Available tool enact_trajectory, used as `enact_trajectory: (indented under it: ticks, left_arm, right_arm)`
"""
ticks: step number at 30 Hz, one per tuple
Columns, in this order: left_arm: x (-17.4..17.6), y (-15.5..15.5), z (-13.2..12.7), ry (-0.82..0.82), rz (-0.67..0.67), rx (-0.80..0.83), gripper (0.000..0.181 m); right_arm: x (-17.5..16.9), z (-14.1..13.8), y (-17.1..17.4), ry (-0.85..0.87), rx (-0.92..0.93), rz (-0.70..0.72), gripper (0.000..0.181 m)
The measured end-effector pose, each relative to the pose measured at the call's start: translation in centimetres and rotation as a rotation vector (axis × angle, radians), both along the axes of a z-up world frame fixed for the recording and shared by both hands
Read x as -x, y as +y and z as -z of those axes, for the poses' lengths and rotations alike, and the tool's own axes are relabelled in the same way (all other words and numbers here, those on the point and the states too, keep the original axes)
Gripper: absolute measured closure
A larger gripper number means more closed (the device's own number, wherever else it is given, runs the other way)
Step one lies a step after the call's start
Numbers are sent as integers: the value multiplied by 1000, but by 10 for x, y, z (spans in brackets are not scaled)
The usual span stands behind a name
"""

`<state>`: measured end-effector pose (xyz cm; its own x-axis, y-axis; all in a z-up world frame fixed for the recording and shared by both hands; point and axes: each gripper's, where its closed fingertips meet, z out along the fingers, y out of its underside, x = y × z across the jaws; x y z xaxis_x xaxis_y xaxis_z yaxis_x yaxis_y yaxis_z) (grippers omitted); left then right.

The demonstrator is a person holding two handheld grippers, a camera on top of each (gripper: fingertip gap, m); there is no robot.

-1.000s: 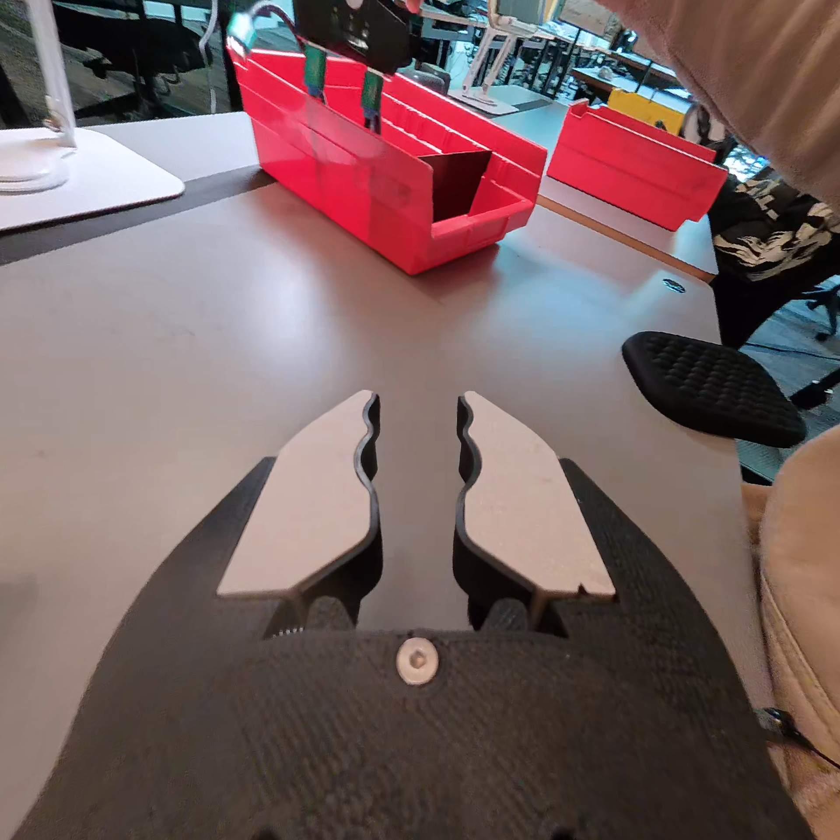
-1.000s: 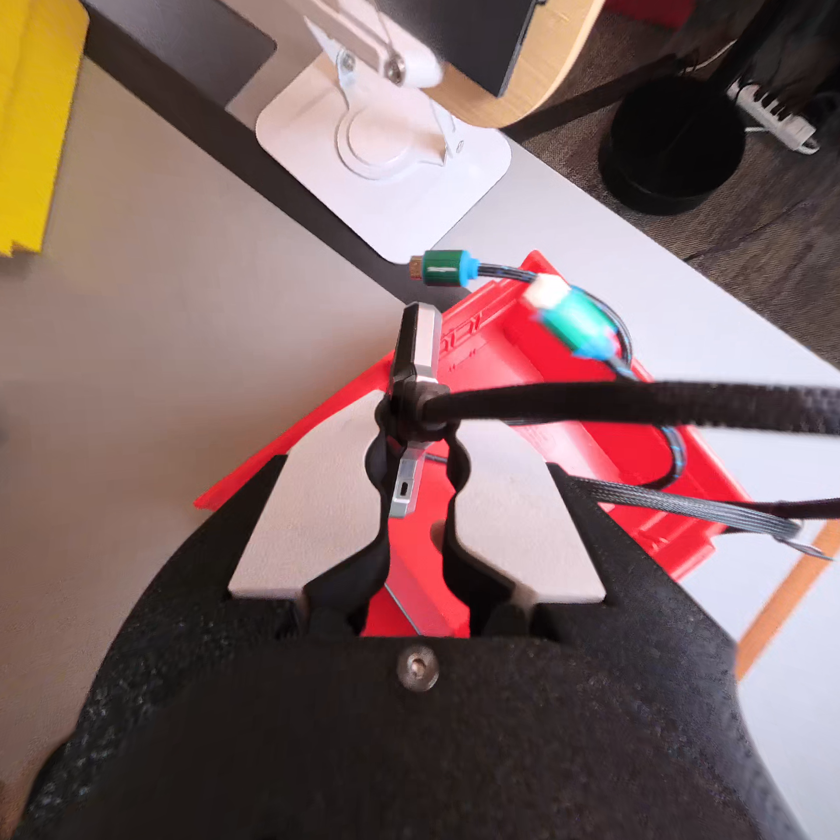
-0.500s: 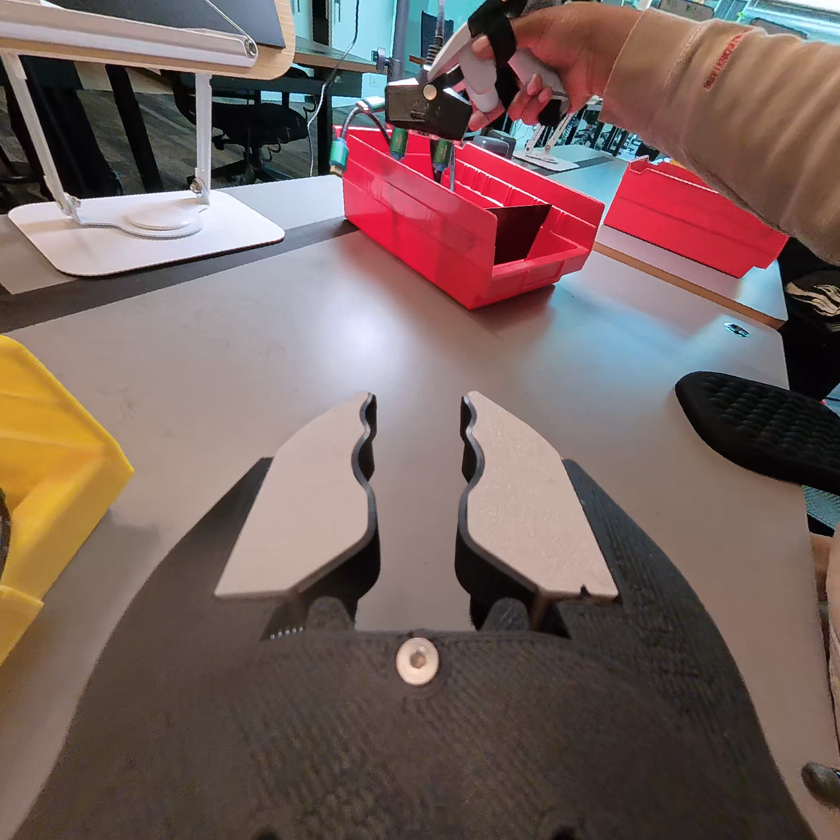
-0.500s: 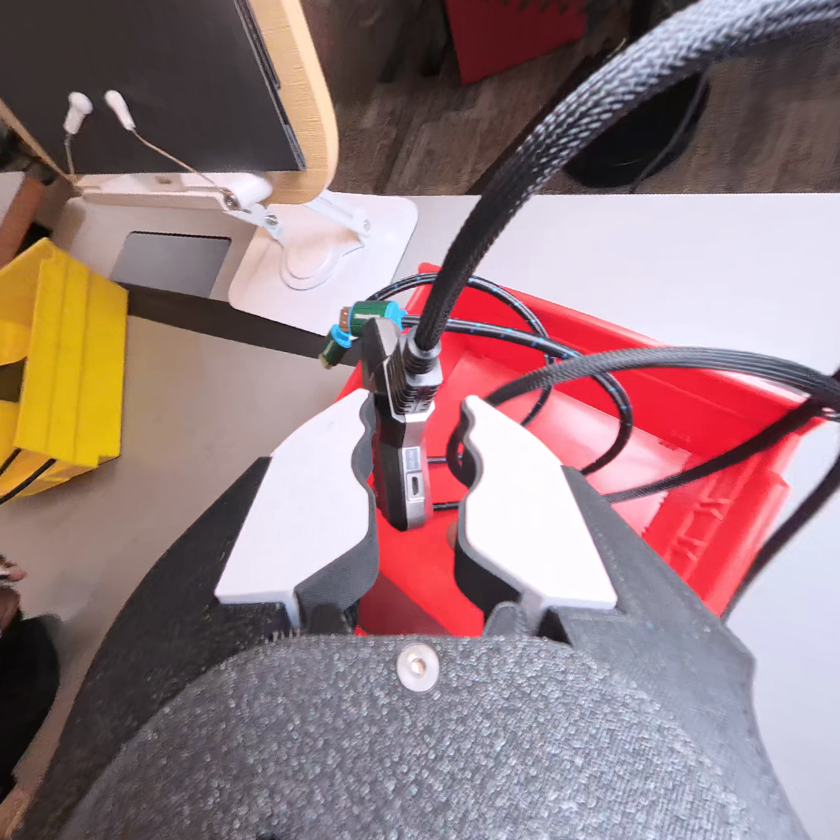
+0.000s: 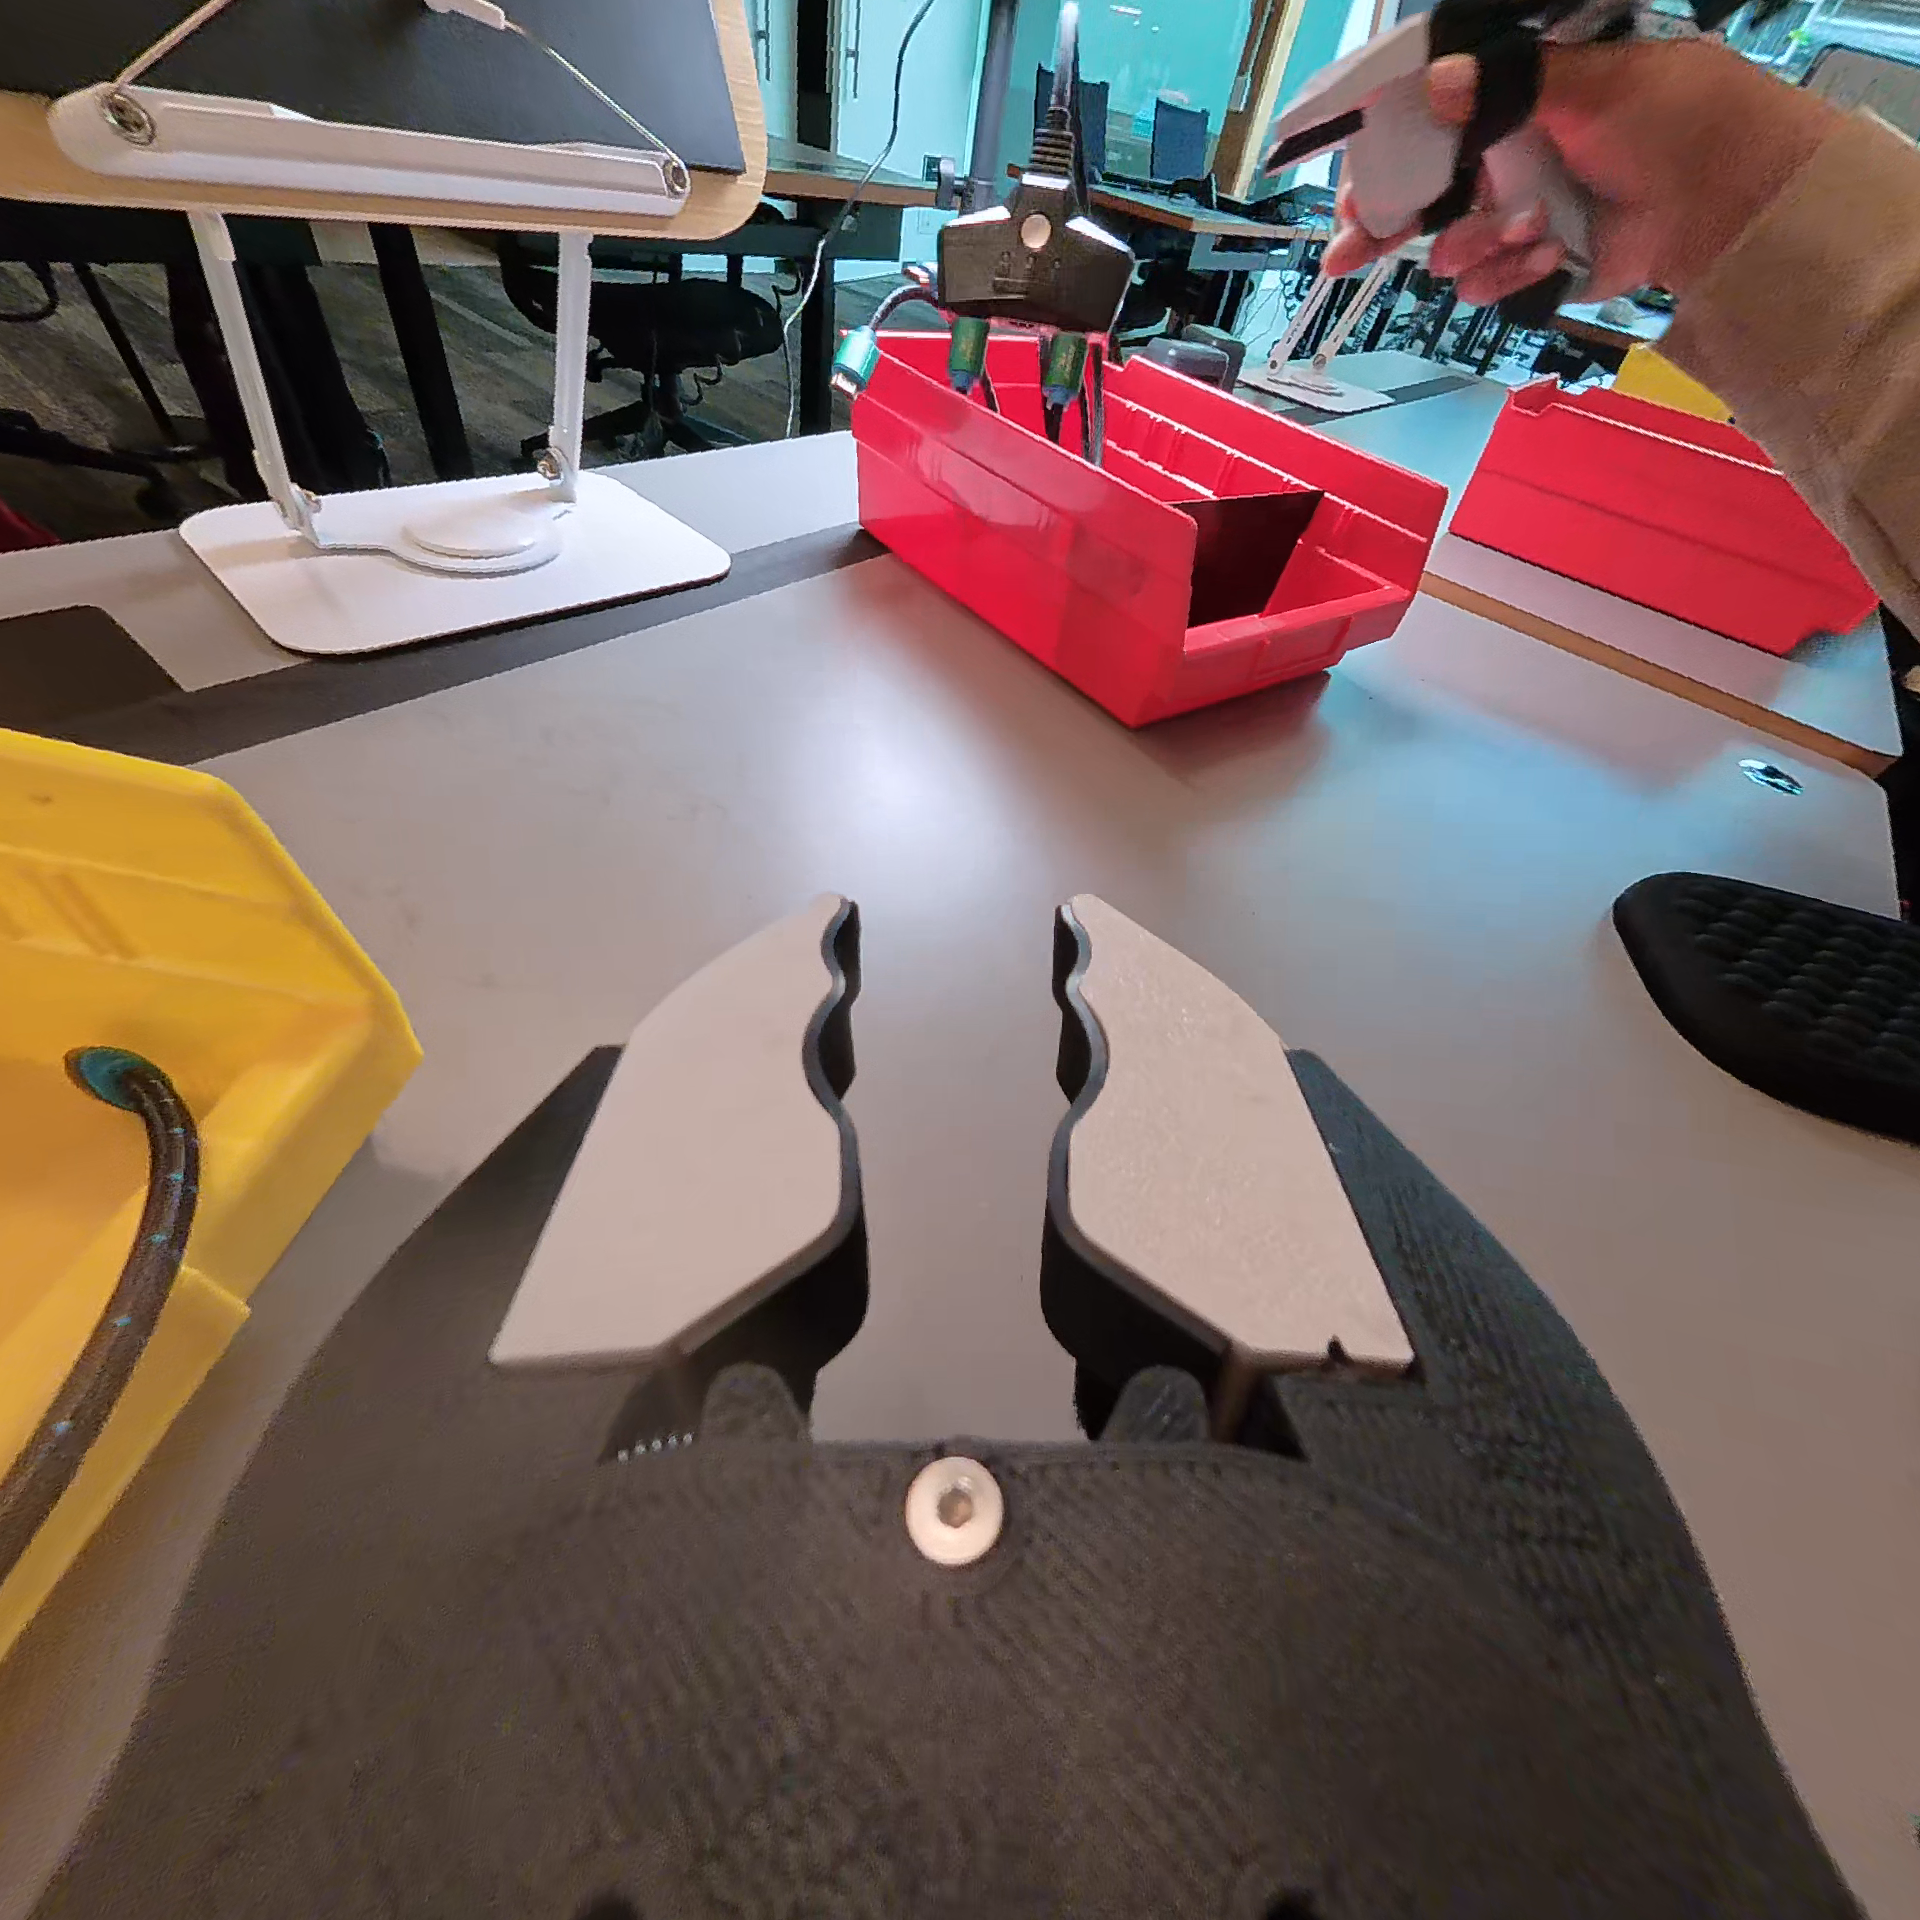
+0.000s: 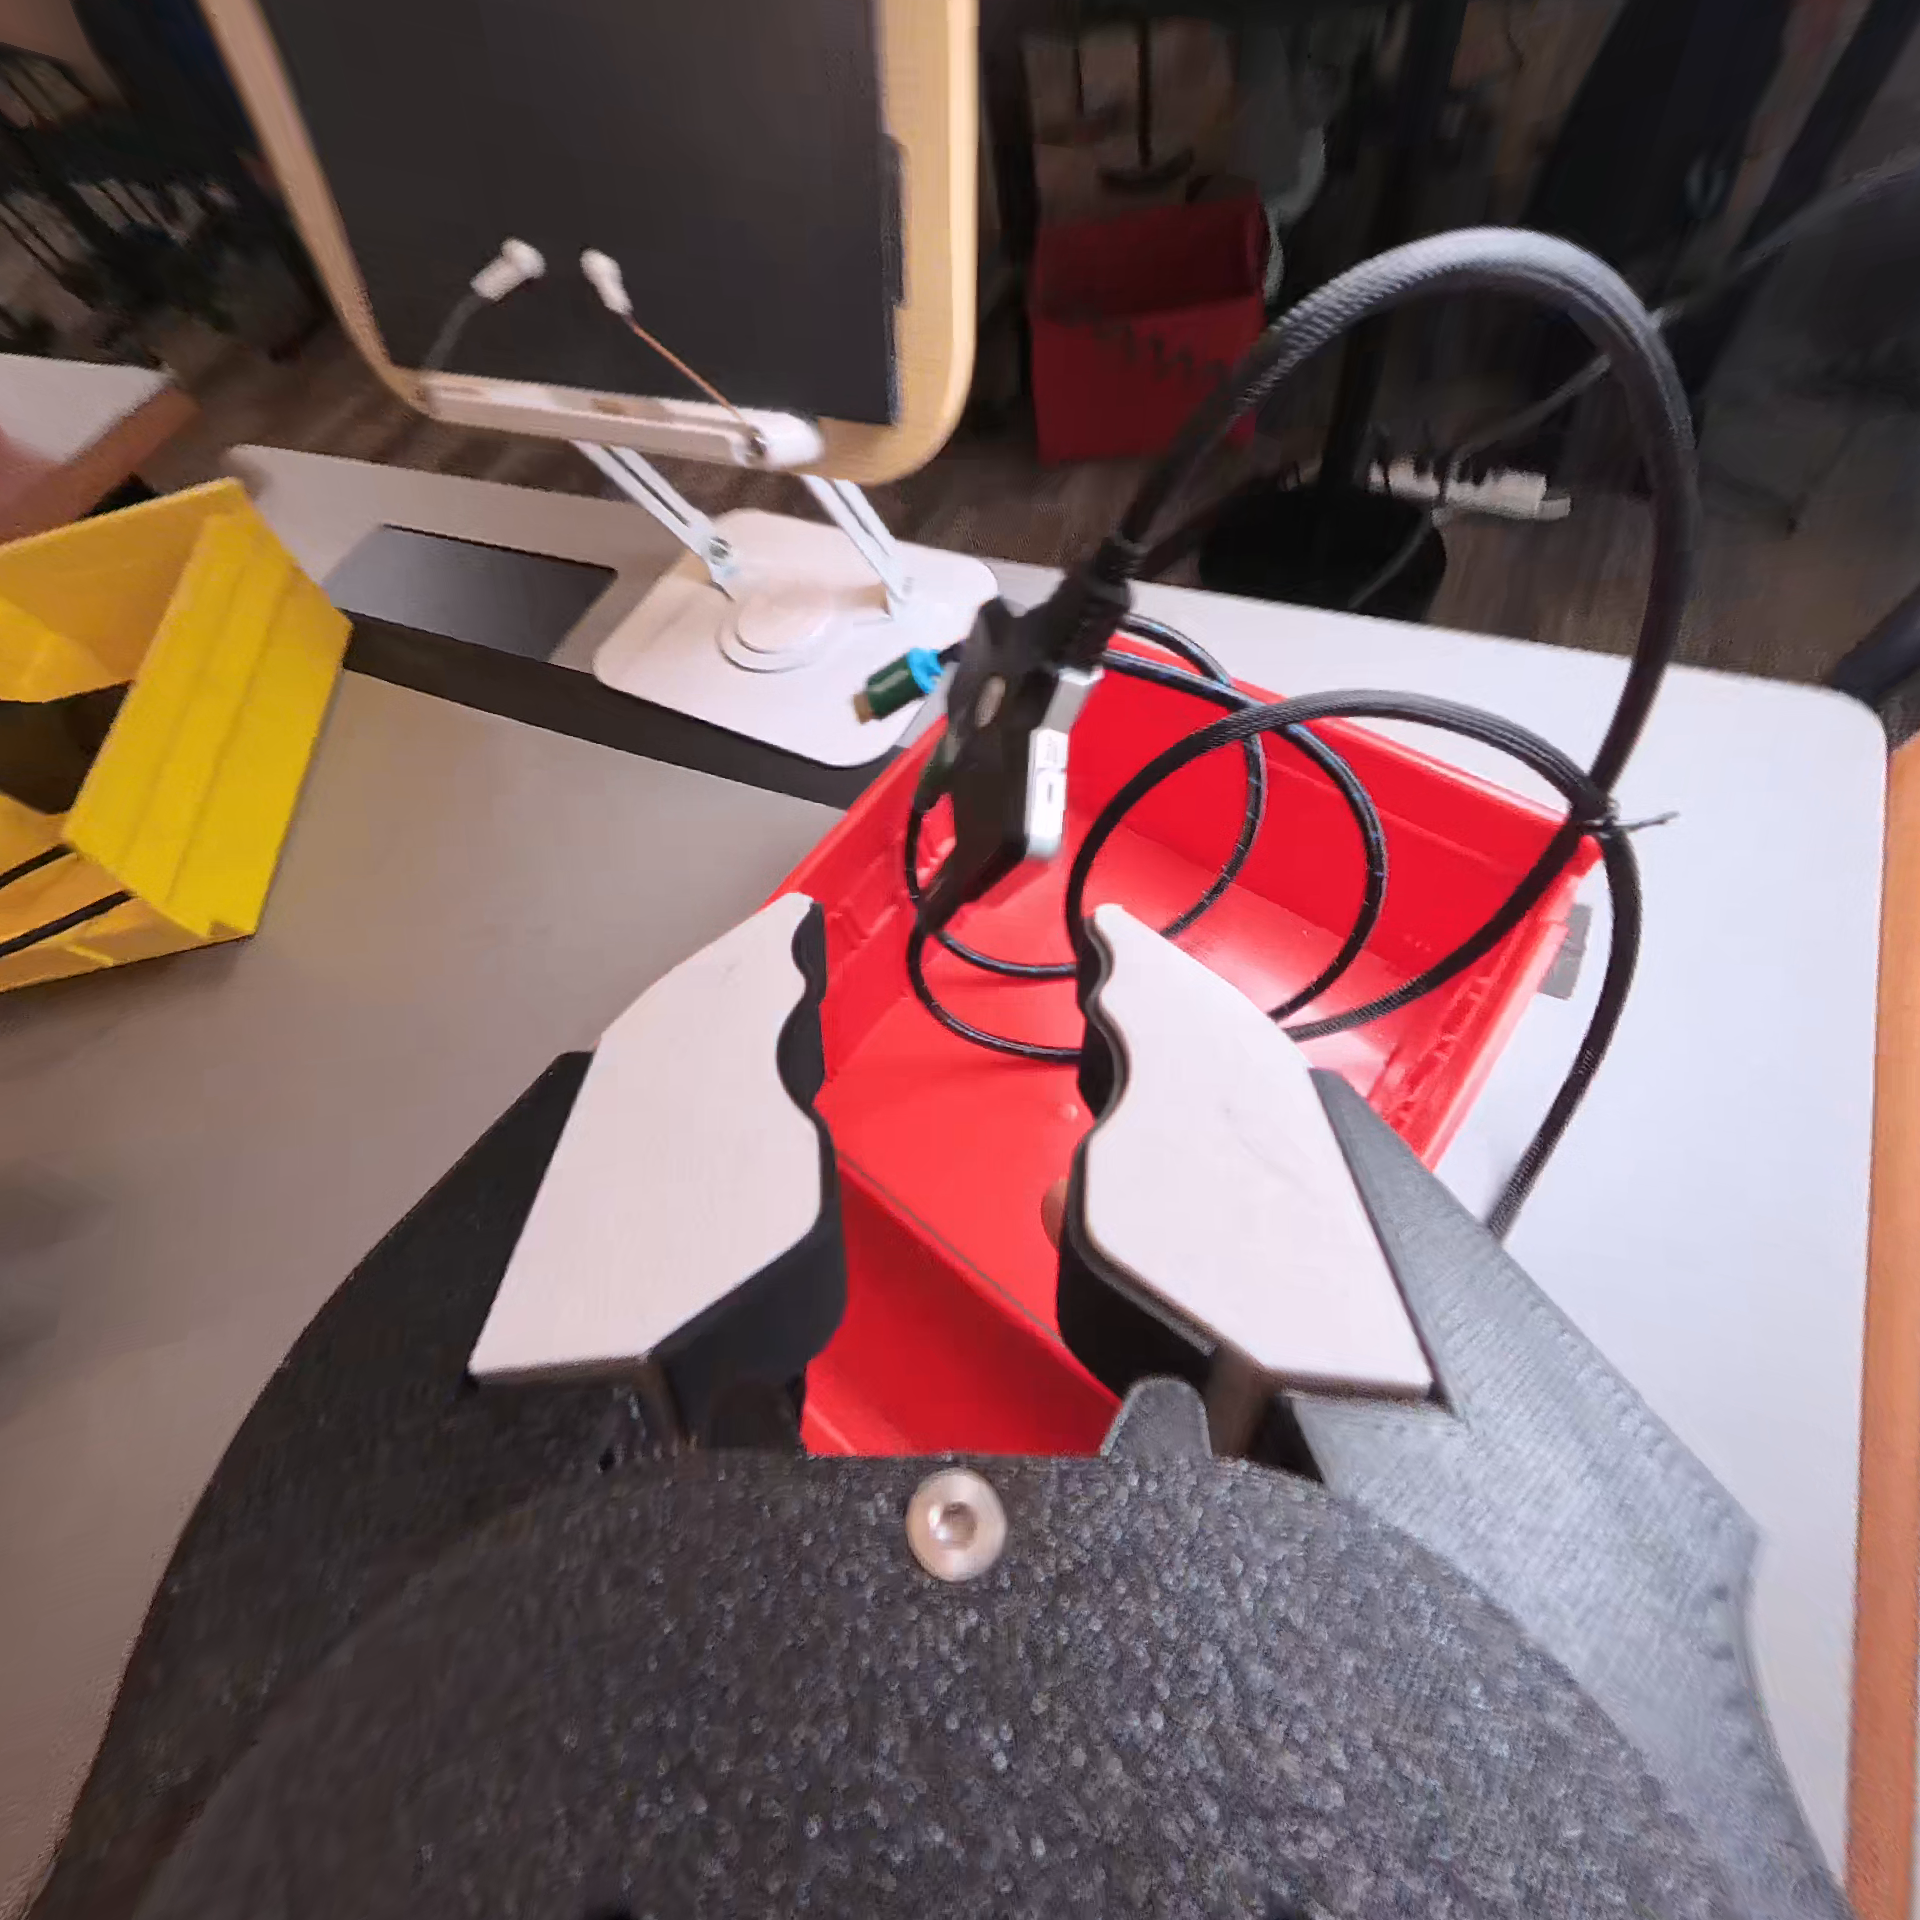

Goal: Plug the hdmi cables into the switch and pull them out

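Now the switch [image 6: 1003,764] hangs upright above the red bin [image 6: 1455,935].

Black switch [image 6: 1003,769] above red bin [image 5: 1049,540], green-collared plugs [image 5: 968,349], yellow bin [image 5: 156,966] left of it, white stand base [image 5: 457,561]

surface: grey table [image 5: 935,790] | dark strip crosses its far part | on it: red bin [image 5: 1039,540], yellow bin [image 5: 156,935] at left edge, white stand base [image 5: 457,566] on far part | second red bin [image 5: 1642,520] on adjoining tabletop
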<state>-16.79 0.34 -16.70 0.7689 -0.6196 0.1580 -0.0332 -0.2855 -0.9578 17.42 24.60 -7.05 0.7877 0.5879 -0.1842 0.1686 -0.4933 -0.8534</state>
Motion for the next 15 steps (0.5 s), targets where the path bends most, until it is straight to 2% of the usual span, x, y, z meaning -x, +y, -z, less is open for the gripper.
enact_trajectory:
  ticks: [4, 9, 12, 15]
  left_arm:
    - [2, 2, 1, 4, -15, 1, 145]
    - [12, 6, 0, 9, -63, -1, 145]
    - [31, 11, -8, 8, -128, -15, 144]
    - [74, 19, -31, 59, -249, -63, 145]
  right_arm:
    - [11, -4, -57, 57, -160, -52, 136]
    - [43, 8, -116, 207, -319, -94, 139]
    - [65, 22, -131, 285, -381, -94, 140]
    - [86, 40, -136, 307, -419, -110, 141]
